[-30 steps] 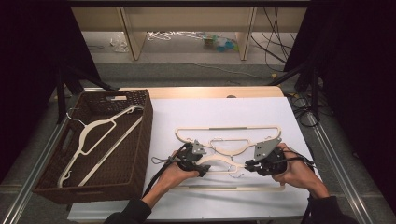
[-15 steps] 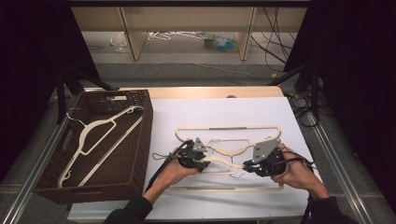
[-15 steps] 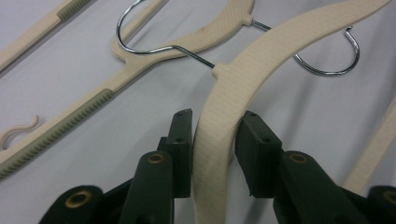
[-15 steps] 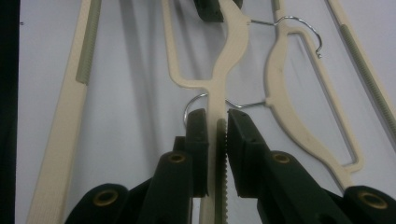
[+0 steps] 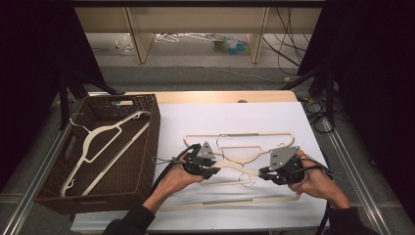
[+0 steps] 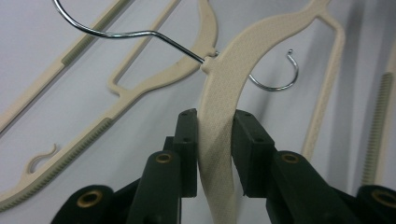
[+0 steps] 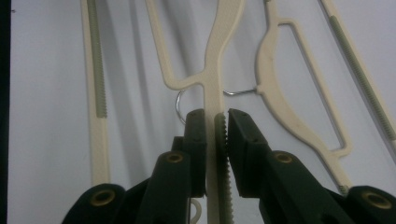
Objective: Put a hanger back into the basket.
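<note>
Several cream plastic hangers with wire hooks lie overlapped on the white sheet (image 5: 235, 117). One of them (image 5: 235, 168) runs between my two grippers. My left gripper (image 5: 211, 170) is shut on one arm of it; in the left gripper view the jaws (image 6: 215, 135) pinch the textured arm (image 6: 224, 84) just below its neck and wire hook (image 6: 140, 33). My right gripper (image 5: 263, 172) is shut on the other arm, and the right gripper view has its jaws (image 7: 216, 135) clamped on a thin toothed arm (image 7: 215, 70).
A brown wicker basket (image 5: 149, 142) stands at the left with a white hanger (image 5: 103, 134) inside. Other cream hangers (image 5: 240, 134) lie around the held one. A second wire hook (image 6: 280, 79) rests close by. The table's far edge is bare wood (image 5: 220, 96).
Both hands have barely shifted. The hanger stays in both sets of jaws.
</note>
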### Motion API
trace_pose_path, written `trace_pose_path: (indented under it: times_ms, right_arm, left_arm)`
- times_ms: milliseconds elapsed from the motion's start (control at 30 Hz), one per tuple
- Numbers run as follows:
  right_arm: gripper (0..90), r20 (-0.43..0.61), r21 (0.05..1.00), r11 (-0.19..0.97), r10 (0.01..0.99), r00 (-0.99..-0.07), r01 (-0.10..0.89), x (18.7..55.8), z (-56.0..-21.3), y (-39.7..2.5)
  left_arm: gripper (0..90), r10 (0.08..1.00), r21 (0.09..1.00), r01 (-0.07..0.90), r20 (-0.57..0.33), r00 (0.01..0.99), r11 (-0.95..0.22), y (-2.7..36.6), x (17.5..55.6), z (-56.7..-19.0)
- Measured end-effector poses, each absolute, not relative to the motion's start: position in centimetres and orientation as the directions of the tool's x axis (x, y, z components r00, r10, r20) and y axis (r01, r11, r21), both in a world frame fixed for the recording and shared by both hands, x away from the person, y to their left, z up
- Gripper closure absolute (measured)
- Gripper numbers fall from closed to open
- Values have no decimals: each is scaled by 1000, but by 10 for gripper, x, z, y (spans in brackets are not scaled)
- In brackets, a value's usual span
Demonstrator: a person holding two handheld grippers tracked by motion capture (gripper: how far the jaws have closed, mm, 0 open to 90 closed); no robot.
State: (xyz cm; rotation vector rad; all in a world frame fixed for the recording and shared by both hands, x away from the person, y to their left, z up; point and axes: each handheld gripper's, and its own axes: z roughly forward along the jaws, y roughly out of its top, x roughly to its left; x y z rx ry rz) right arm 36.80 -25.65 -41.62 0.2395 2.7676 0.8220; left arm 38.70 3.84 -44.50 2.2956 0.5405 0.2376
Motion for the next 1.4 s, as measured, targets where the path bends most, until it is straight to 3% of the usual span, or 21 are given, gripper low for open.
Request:
trace_pose_path:
  times_ms: [167,500,800,1167,1400]
  right_arm:
    - [723,-187,556,827,224,-957,85,367,-416,-258]
    - [519,-142,639,757,293,-945,139,361,-402,-266]
    - [459,-131,677,720,320,-938,151,353,-394,-273]
    - [397,-141,700,692,379,-915,179,335,-376,-286]
    - [351,-67,775,582,465,-883,247,322,-384,-286]
  left_arm:
    - [737,425,724,292,1,905,-625,40,381,-437]
    - [771,379,769,290,-67,923,-570,47,360,-419]
    - [850,328,800,286,-118,937,-528,41,346,-406]
    - [856,407,830,345,-159,899,-438,49,346,-393]
    - [855,438,851,330,-134,889,-408,65,341,-368]
